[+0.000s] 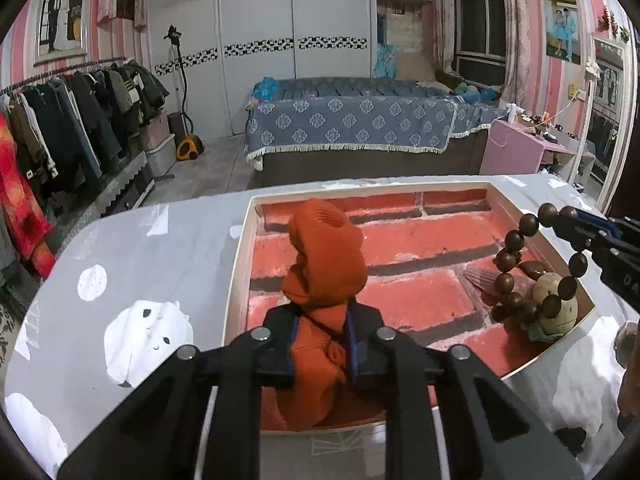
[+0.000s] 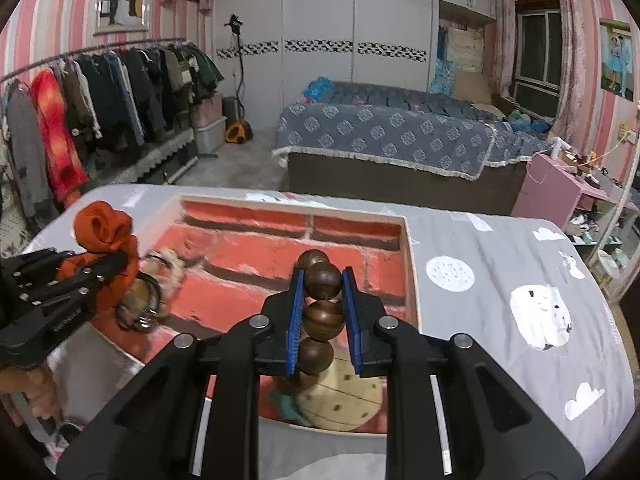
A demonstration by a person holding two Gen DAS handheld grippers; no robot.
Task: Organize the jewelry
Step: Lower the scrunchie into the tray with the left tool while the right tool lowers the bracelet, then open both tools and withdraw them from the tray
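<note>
A shallow box (image 1: 240,256) with a red brick-pattern floor sits on the grey table. My left gripper (image 1: 322,344) is shut on an orange fabric scrunchie (image 1: 326,256) and holds it upright over the box's near side; it also shows in the right wrist view (image 2: 102,236). My right gripper (image 2: 323,312) is shut on a brown wooden bead bracelet (image 2: 323,284), which hangs over the box's right corner (image 1: 516,272). A beige round ornament (image 1: 554,304) and a shell (image 1: 482,280) lie under the beads.
The grey tablecloth (image 2: 480,304) with white prints spreads around the box (image 2: 410,248). A dark bangle with fur (image 2: 156,284) lies near the box's left side. Beyond the table are a bed (image 1: 352,128), a clothes rack (image 1: 72,120) and a pink cabinet (image 2: 552,192).
</note>
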